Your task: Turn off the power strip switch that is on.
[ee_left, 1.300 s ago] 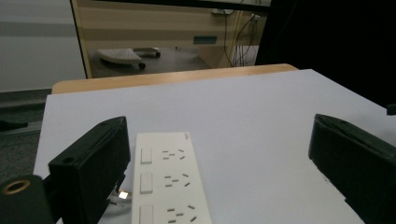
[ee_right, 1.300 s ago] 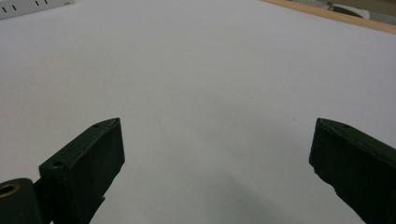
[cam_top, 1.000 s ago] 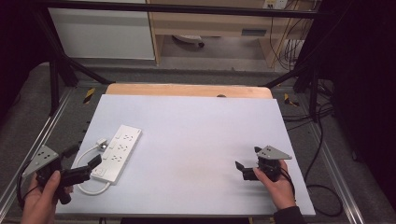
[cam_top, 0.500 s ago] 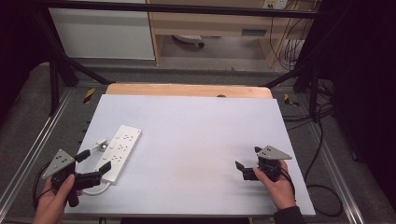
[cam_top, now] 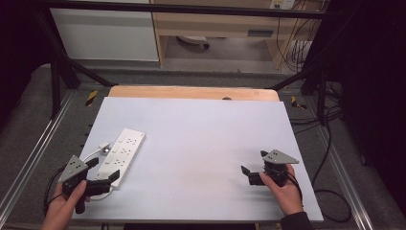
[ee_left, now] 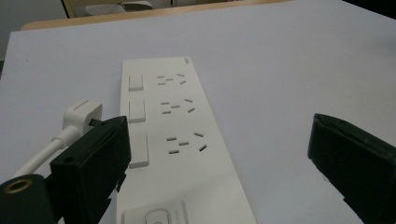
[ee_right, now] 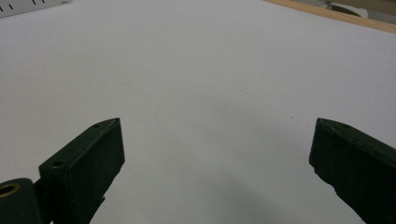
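A white power strip (cam_top: 122, 155) lies at the left of the white table top (cam_top: 206, 139), long side running away from me. It has three switches and three socket groups (ee_left: 173, 140). Its white plug (cam_top: 104, 149) rests just left of it, and the cable (ee_left: 42, 154) curls back to the near end. My left gripper (cam_top: 103, 170) is open at the strip's near end, with the strip's near part between its jaws (ee_left: 217, 135), touching nothing. My right gripper (cam_top: 253, 163) stands open over bare table at the right (ee_right: 217, 133).
A wooden board (cam_top: 191, 92) runs along the table's far edge. Metal rails (cam_top: 43, 143) flank both sides, and black cables (cam_top: 330, 201) lie on the floor at the right. A corner of the power strip (ee_right: 28, 4) sits at the top left of the right gripper view.
My left gripper has moved right from the table's left edge to the near end of the power strip. The right gripper has stayed where it was.
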Motion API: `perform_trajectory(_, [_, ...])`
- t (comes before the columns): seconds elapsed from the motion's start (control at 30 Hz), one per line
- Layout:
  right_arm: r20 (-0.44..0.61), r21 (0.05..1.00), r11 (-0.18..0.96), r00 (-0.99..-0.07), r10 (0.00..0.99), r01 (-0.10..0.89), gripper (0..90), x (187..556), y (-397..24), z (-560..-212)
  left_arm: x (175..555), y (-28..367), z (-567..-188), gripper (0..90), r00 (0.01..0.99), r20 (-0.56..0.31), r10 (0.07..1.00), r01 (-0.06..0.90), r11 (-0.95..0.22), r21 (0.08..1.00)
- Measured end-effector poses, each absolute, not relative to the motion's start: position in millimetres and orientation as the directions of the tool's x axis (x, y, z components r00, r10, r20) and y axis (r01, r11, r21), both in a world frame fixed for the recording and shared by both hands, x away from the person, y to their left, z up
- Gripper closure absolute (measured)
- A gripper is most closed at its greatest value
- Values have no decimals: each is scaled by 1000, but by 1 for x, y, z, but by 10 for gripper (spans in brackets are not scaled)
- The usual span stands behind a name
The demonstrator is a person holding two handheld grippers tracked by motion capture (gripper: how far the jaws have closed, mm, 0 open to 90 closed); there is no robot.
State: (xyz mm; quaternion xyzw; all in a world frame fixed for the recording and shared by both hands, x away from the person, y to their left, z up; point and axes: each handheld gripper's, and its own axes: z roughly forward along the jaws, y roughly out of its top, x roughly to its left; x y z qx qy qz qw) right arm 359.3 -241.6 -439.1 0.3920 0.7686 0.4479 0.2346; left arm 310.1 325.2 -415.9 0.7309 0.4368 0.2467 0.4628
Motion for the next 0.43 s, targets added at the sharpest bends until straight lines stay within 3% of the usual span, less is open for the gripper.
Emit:
perform_trajectory(0.3, [-20, 865, 305, -579, 815, 399, 38, 360, -242, -441, 311, 319, -422, 61, 510, -25, 860, 416, -221, 882])
perform_trajectory(0.43, [-38, 825, 330, -538, 842, 459, 34, 365, -242, -447, 310, 316, -421, 61, 513, -17, 858, 408, -226, 885])
